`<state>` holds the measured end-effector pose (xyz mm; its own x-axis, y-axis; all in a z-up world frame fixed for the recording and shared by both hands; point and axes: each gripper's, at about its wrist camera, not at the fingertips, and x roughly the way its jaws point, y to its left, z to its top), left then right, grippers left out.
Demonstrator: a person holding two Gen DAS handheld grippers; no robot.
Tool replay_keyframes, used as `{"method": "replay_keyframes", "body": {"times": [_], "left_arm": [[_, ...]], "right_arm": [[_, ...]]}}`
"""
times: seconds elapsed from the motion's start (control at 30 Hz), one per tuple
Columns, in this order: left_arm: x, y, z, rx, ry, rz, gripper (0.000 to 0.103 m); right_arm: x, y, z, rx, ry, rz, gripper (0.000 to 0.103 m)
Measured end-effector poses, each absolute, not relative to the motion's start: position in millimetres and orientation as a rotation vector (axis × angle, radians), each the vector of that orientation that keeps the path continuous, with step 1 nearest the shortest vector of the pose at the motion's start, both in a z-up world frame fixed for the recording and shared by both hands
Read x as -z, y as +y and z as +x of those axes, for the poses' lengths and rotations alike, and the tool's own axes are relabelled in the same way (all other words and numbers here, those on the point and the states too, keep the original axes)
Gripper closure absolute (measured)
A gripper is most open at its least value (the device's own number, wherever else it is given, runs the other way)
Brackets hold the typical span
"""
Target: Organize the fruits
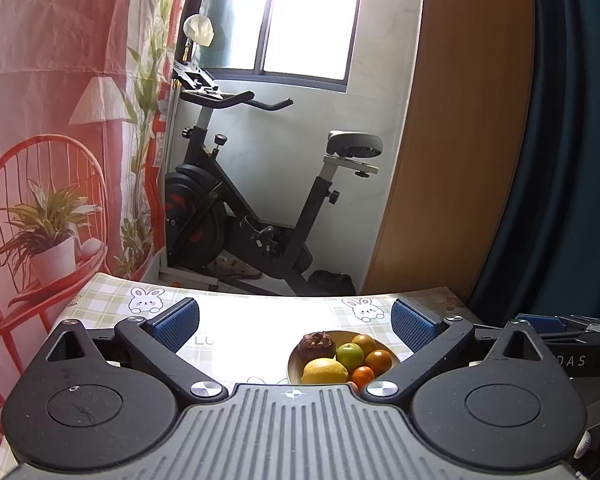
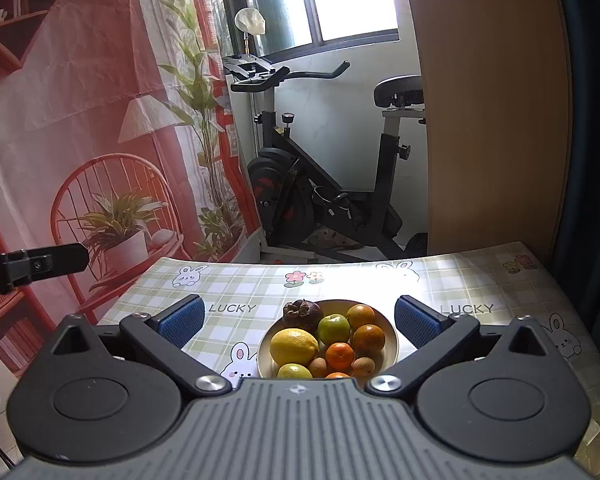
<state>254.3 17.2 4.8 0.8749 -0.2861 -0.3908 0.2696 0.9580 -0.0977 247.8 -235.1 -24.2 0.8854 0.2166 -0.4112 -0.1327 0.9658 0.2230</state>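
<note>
A bowl (image 2: 392, 344) of fruit is sitting on the worktop (image 2: 260, 284), the lemon (image 2: 294, 346) lying at its 9 o'clock side, an exercise bike (image 2: 320, 184) standing beyond at 12 o'clock.

"LUCKY" printed twice on the checked tablecloth (image 2: 260, 288)

A yellow lemon (image 2: 294, 346), green apple (image 2: 334, 329) and orange tangerines (image 2: 340, 356) are glowing in the cream bowl (image 2: 390, 354) on the green-checked, bunny-printed desk (image 2: 480, 280).
</note>
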Motion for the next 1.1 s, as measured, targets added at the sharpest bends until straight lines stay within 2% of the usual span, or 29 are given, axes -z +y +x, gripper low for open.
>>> {"method": "replay_keyframes", "body": {"times": [1.1], "left_arm": [[-7.9,17.5,245.0,0.207,0.41,0.0,0.0]], "right_arm": [[18.1,-241.0,239.8,-0.159,0.434,0.189,0.0]]}}
